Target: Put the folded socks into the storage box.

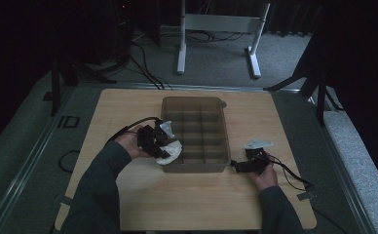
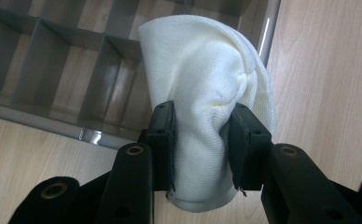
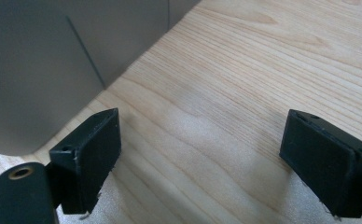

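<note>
On my left, my left gripper (image 2: 201, 140) has its jaws clenched on a rolled white cloth (image 2: 207, 93), squeezing it at the waist so the knit bulges out above the pads. In the high view the cloth (image 1: 170, 150) hangs at the near left corner of the grey divided tray (image 1: 216, 105), just at its rim, above the table edge rather than down in any compartment. So I judge the pick-up done and the placing not: the roll has yet to be lowered into a cell and let go (which cell I mean to use, I cannot tell from here). The compartments I can see look bare.

Farther right, my right gripper (image 3: 202, 163) rests on the wood with its jaws spread wide and nothing between them, close beside the tray's outer wall (image 3: 39, 70). In the high view it sits just off the tray's near right corner.

The surface is a pale wooden tabletop (image 1: 128, 107), plain grained. Around it the room is dim: grey carpet, dark cables trailing on the floor, and a white frame stand (image 1: 221, 24) beyond the far edge.
</note>
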The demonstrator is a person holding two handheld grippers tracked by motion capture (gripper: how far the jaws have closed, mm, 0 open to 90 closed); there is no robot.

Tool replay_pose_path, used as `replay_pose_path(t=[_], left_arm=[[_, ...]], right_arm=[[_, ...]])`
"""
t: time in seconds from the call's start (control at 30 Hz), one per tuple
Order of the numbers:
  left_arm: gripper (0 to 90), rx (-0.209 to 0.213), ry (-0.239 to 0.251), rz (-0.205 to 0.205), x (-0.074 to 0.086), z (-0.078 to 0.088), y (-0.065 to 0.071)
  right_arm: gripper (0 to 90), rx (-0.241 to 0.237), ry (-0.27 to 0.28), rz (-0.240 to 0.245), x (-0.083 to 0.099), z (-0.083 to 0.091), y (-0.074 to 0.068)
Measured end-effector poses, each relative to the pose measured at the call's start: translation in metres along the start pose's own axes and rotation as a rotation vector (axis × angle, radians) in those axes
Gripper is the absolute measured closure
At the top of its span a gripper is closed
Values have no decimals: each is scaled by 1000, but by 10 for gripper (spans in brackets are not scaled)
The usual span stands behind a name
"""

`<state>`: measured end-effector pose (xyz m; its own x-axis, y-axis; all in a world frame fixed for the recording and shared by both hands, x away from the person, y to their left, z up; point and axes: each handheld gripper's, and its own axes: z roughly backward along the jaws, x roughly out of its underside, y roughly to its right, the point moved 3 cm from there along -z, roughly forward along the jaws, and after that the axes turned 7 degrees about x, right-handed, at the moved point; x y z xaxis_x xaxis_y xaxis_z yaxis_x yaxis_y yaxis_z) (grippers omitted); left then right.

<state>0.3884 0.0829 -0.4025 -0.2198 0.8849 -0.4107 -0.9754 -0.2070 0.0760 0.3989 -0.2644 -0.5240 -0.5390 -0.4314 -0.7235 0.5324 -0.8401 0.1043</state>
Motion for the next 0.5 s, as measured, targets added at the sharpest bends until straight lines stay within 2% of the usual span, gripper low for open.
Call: replay_pose_path(t=[0.17,0.33,0.5], left_arm=[[656,10,-18,-12,-1,-6,-3],[657,32,-29,-4,-2,-10,-5],[657,43,-67,-6,-6,-13,-7]], right_arm=[[121,0,-1,-1,0,0,0],[121,0,-1,-1,0,0,0],[121,0,-1,-1,0,0,0]])
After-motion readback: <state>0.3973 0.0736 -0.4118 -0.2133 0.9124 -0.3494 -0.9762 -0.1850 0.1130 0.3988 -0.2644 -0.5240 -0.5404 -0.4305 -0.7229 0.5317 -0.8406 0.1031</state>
